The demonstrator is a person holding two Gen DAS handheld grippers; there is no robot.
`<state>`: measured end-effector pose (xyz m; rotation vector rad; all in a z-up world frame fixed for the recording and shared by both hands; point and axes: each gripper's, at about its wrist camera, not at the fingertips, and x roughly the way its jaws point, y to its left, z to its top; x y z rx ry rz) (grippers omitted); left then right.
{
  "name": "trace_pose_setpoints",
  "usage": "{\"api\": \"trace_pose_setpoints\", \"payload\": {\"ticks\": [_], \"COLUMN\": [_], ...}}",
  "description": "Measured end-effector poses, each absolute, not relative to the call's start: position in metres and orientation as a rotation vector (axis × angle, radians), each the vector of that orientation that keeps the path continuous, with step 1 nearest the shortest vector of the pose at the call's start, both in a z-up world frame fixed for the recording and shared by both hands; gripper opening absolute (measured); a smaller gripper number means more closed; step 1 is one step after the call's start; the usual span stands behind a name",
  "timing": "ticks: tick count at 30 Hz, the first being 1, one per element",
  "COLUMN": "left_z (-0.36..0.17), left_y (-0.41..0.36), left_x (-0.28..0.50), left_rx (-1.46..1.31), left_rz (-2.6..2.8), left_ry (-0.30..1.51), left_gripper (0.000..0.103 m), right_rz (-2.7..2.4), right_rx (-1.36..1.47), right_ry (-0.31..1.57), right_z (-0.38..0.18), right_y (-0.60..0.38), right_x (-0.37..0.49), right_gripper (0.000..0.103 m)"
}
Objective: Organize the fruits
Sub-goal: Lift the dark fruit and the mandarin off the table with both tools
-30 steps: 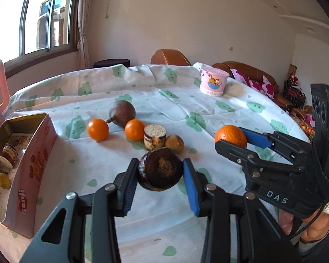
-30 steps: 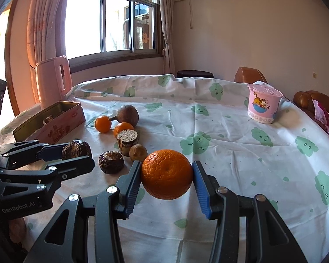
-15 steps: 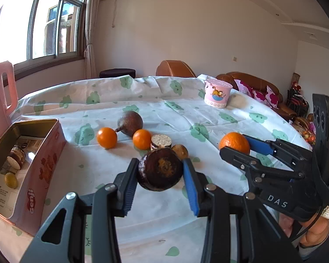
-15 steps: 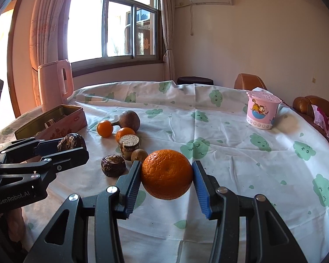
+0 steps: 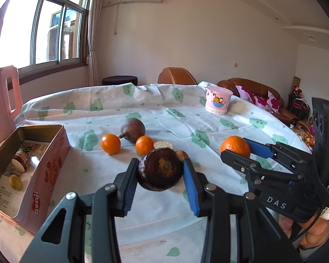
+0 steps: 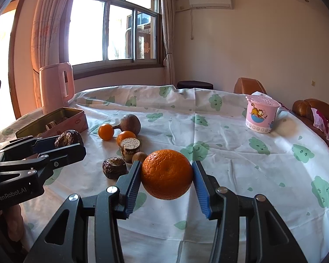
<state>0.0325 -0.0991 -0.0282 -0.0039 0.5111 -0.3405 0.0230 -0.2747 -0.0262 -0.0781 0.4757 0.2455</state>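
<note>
The left gripper (image 5: 161, 173), clamped on a dark wrinkled fruit (image 5: 160, 172), had the open tin (image 5: 54, 153) close to its left, farther from the right gripper (image 6: 166, 174) clutching an orange (image 6: 166, 174).

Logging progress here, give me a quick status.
Left gripper shut on dark fruit. Right gripper shut on orange. Tin open, path clear.

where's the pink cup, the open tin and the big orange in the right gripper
pink cup (image 6: 260, 118): right wrist view, on its printed side wall
open tin (image 5: 52, 166): left wrist view, on its pink outer wall
big orange (image 6: 166, 174): right wrist view, middle of its peel
</note>
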Motion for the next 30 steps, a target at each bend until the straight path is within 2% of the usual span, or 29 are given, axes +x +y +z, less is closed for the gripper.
{"api": "trace_pose_setpoints", "payload": {"ticks": [30], "left_z": [-0.02], "left_y": [-0.096], "left_x": [0.013], "left_rx": [0.01], "left_rz": [-0.306], "left_ry": [0.392], "left_gripper": [0.042], "right_rz": [0.247], "right_rx": [-0.084], "right_ry": [0.391], "right_z": [-0.022], "right_y": [-0.274], "right_x": [0.01], "right_gripper": [0.048]}}
